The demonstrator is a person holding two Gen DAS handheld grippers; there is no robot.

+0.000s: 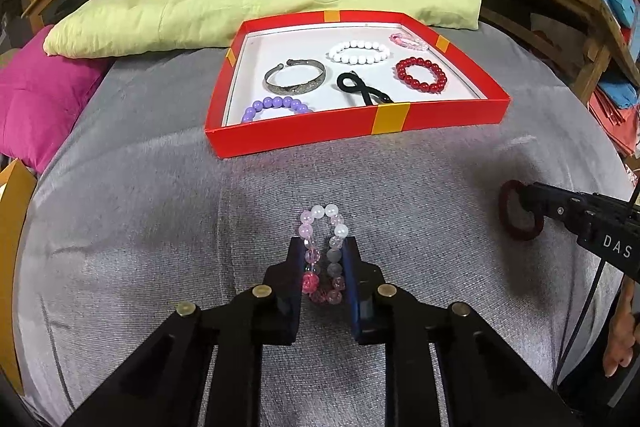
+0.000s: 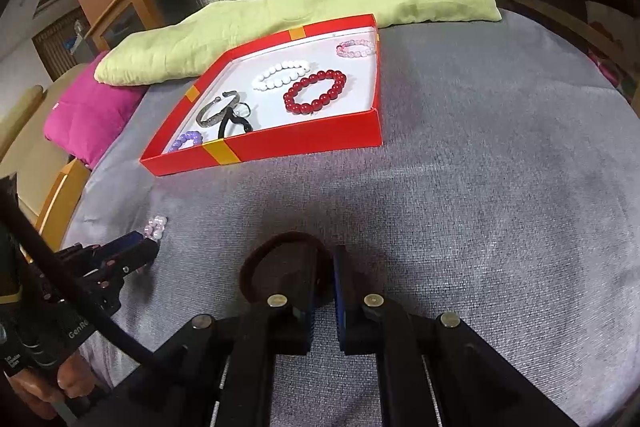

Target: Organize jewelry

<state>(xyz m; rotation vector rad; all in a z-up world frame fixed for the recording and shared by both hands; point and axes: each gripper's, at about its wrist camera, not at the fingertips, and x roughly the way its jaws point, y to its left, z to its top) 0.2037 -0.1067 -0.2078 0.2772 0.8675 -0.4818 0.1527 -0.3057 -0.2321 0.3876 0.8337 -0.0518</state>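
Left gripper pinches the pink-and-white beaded elastic bracelet on grey cloth near the red tray; right gripper clamps a maroon ring bangle; beads likely light, slippery, best squeezed mid-loop

Both wrist cameras look steeply down, sharing the red tray ahead.

Glossy glass-like pink beaded bracelet lies on matt grey woven cloth; red cardboard box.
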